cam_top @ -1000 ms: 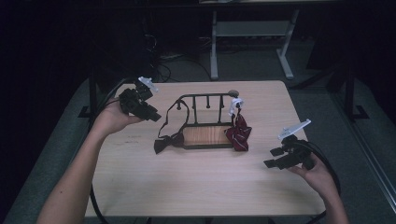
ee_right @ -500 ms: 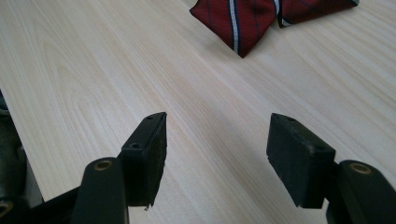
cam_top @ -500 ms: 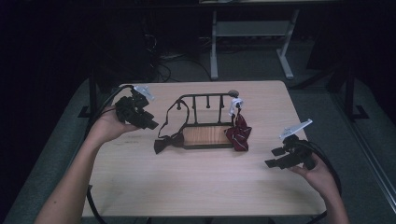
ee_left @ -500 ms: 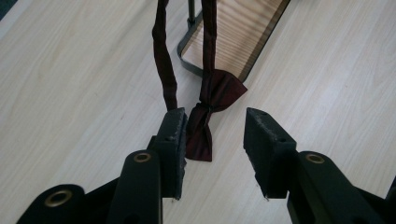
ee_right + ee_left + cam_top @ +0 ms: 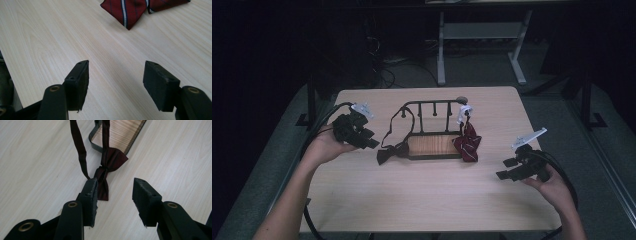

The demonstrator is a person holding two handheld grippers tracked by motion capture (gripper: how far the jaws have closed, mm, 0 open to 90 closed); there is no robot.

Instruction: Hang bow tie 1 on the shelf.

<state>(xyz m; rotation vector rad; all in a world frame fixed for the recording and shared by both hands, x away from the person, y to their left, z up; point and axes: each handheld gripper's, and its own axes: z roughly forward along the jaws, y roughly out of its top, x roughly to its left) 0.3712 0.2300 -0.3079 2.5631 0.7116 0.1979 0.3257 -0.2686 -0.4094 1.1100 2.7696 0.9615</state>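
The dark maroon bow tie (image 5: pixel 105 173) lies on the table (image 5: pixel 422 200) just ahead of the left gripper (image 5: pixel 113 188), whose jaws have just been opening and stand released, nothing between them. The tie is judged light, soft and limp; its pinched centre knot is the firmest place to be taken, while the strap would trail. The right gripper (image 5: pixel 116 75) is likewise released, with a striped red necktie (image 5: pixel 130 10) ahead of it. One bow tie, one necktie and one rack (image 5: pixel 434 147) are counted.
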